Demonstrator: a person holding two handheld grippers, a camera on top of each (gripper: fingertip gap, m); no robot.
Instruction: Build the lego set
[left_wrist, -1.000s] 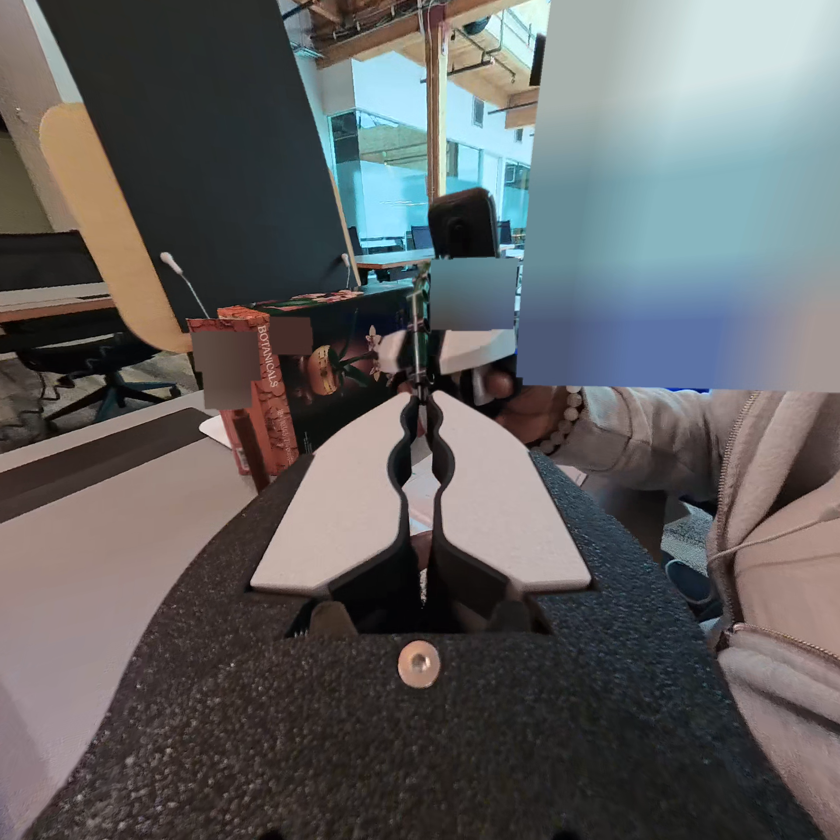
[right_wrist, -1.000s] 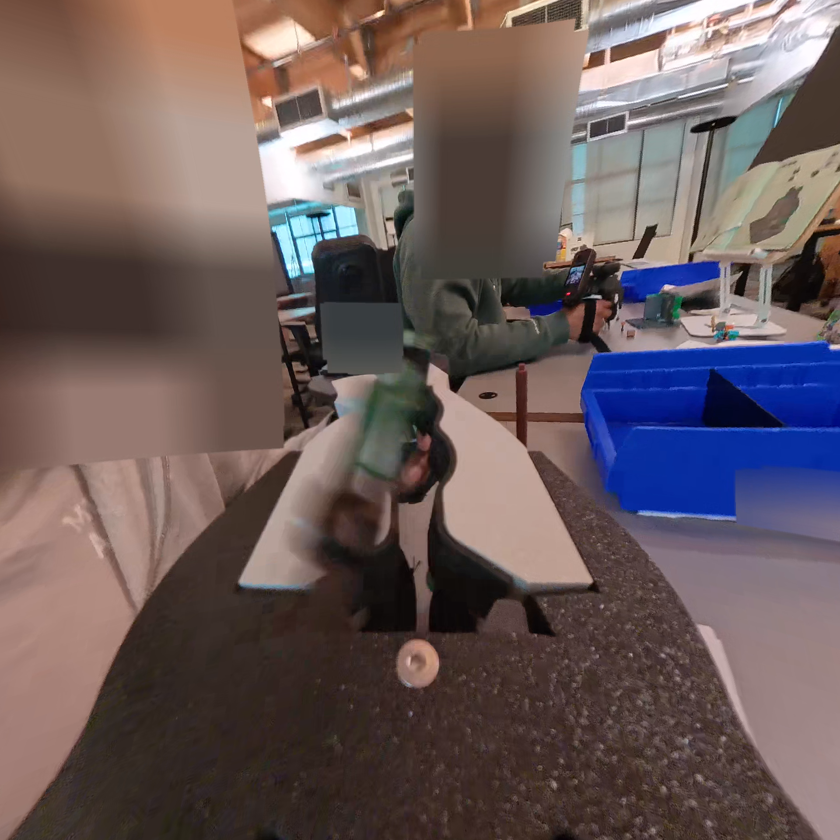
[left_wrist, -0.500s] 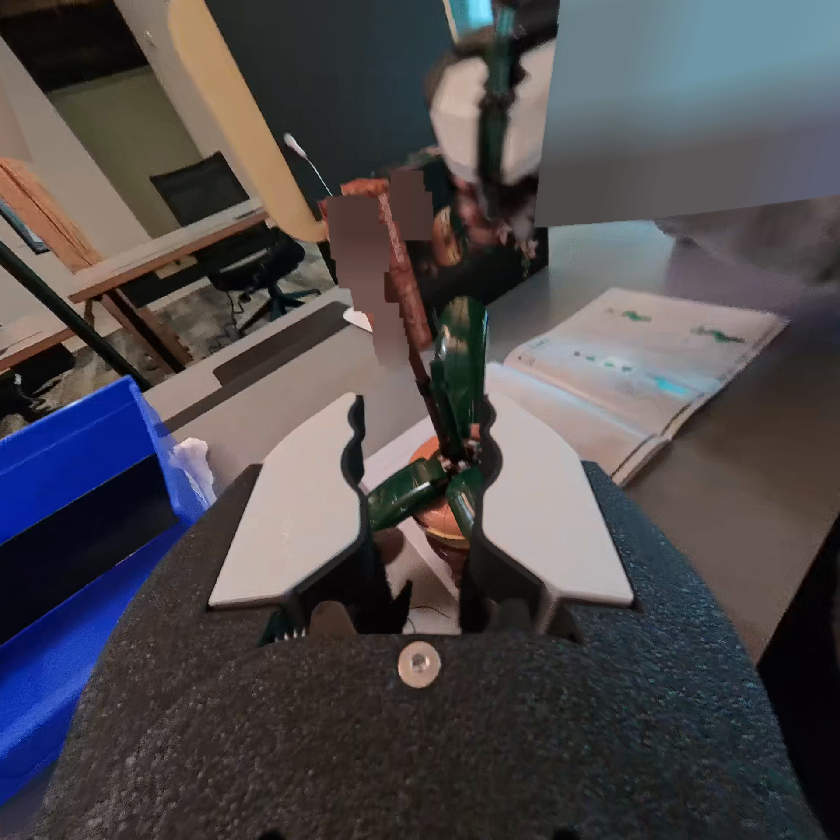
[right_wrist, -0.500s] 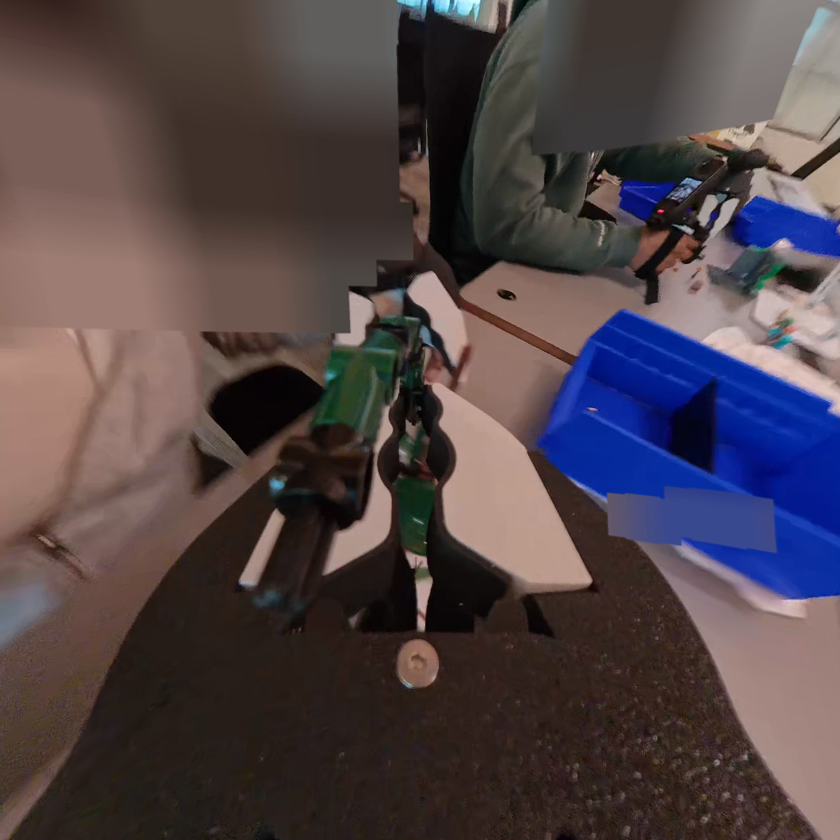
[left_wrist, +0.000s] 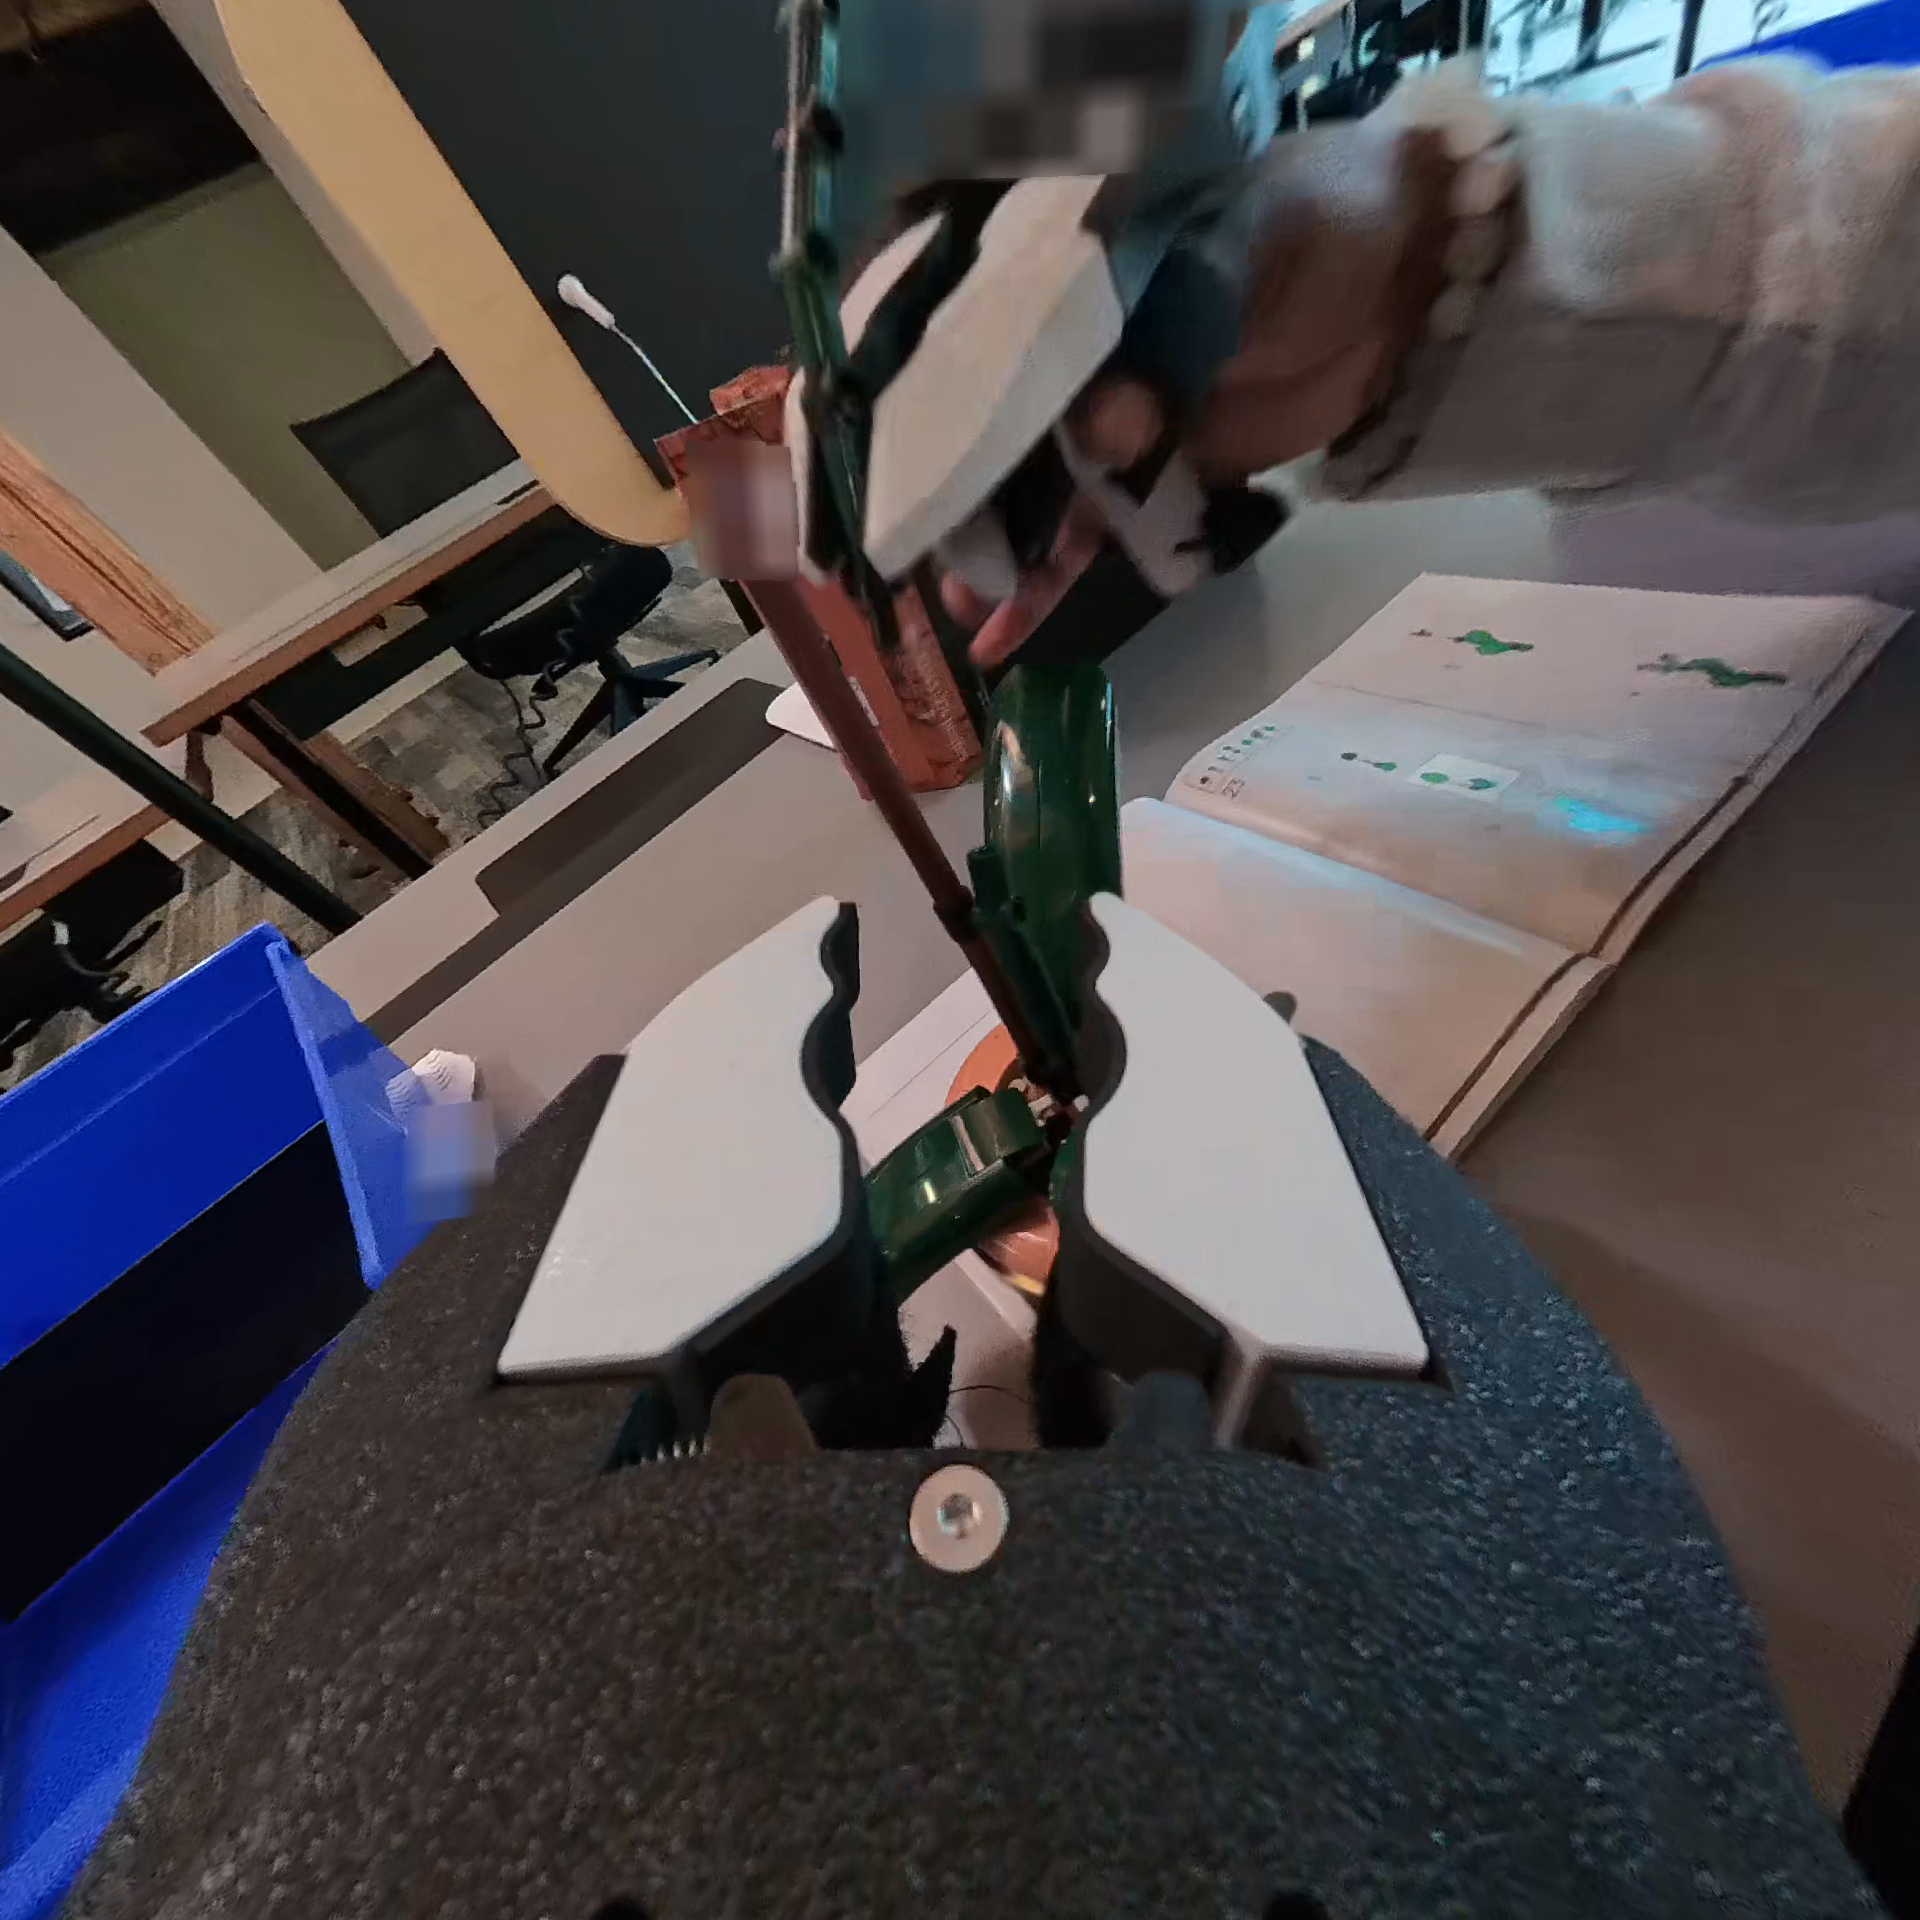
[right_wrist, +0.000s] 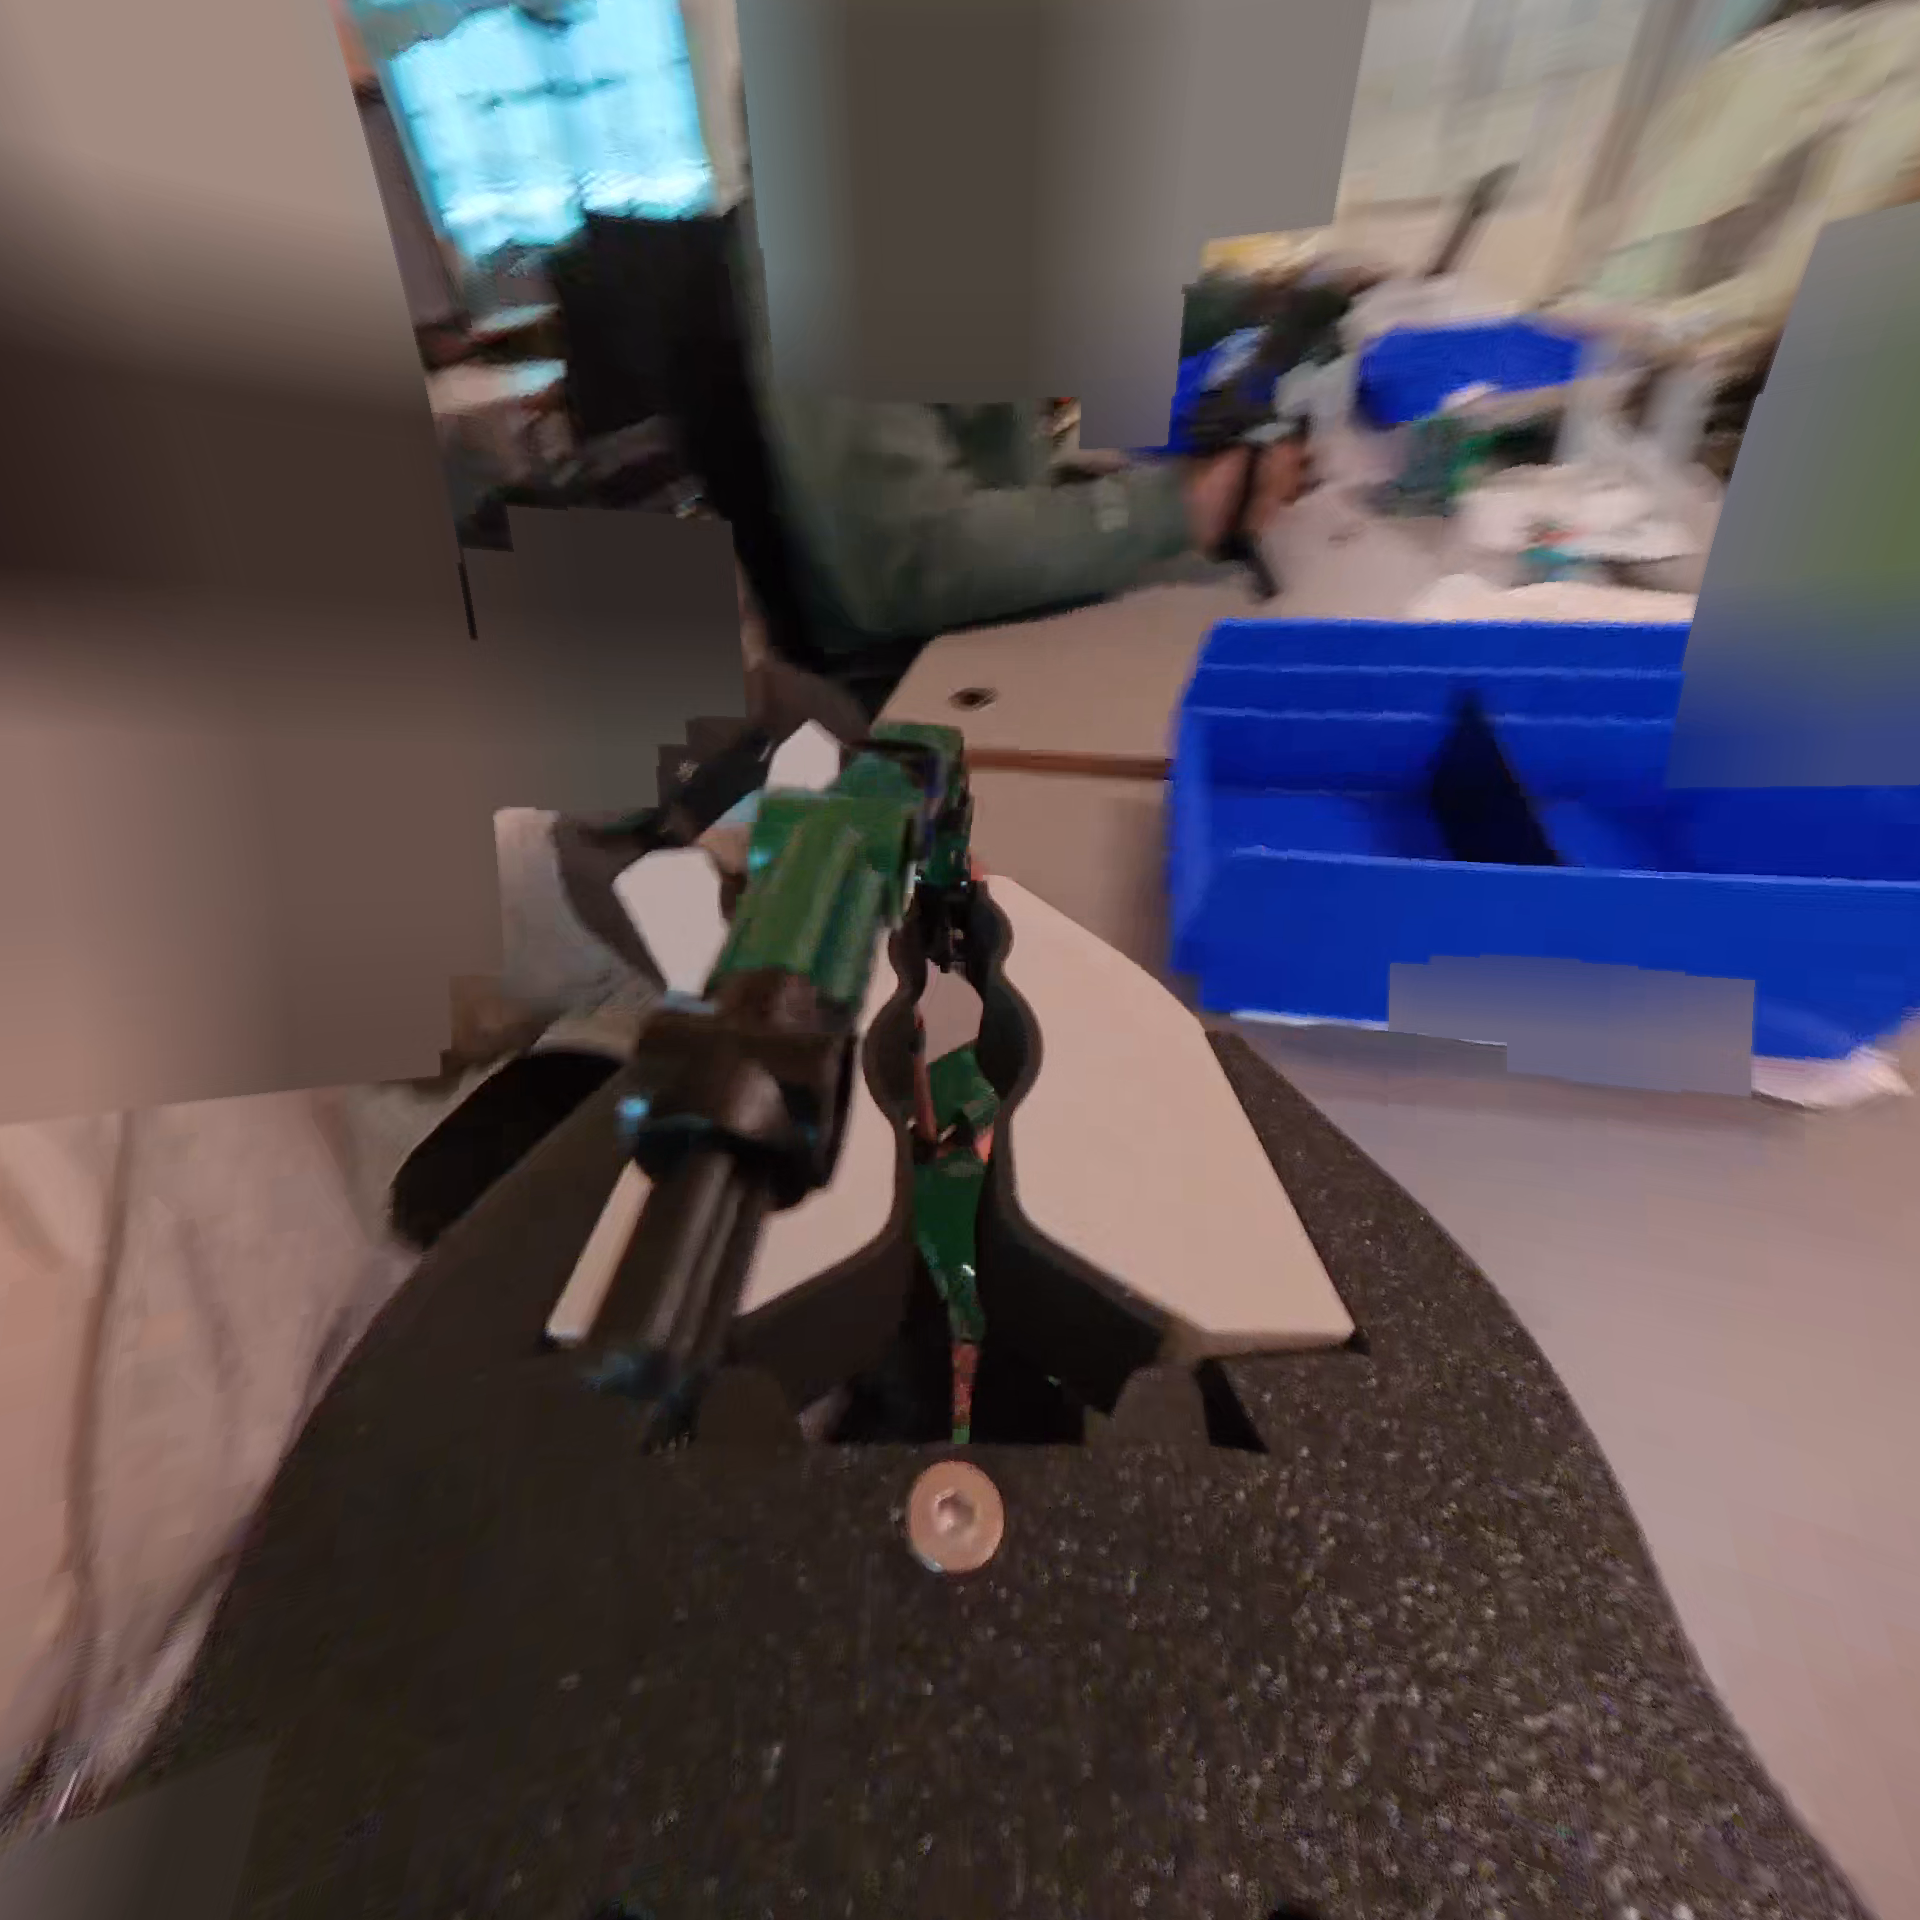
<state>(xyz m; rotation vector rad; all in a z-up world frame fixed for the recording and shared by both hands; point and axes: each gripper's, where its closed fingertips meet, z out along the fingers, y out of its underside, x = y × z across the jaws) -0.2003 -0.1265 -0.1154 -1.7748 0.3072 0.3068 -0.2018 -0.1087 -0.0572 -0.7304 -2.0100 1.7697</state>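
A lego plant stands on the table in the left wrist view: an orange pot (left_wrist: 987, 1070), dark green leaves (left_wrist: 1049, 790) and a thin brown stem (left_wrist: 914, 831) that leans up to the left. My left gripper (left_wrist: 971, 925) is open, one finger on each side of the pot and leaves. My right gripper (left_wrist: 831, 457) is above it, shut on the green upper stem (left_wrist: 821, 312) that continues the brown one. In the right wrist view the right gripper (right_wrist: 951, 894) pinches that thin stem, and a green and black piece (right_wrist: 810, 914) lies across its left finger.
A blue bin (left_wrist: 156, 1195) sits at the left, and shows at the right in the right wrist view (right_wrist: 1455, 904). An open instruction booklet (left_wrist: 1455, 831) lies right of the plant. A reddish lego box (left_wrist: 904, 665) stands behind. Another person's green sleeve (right_wrist: 1039, 530) works at a far table. The tips of one gripper are about 6 cm away from the tips of the other.
My left gripper was shut and raised; it has opened and come down around the potted plant. My right gripper has tilted and come down with the green stem, closer over the plant.
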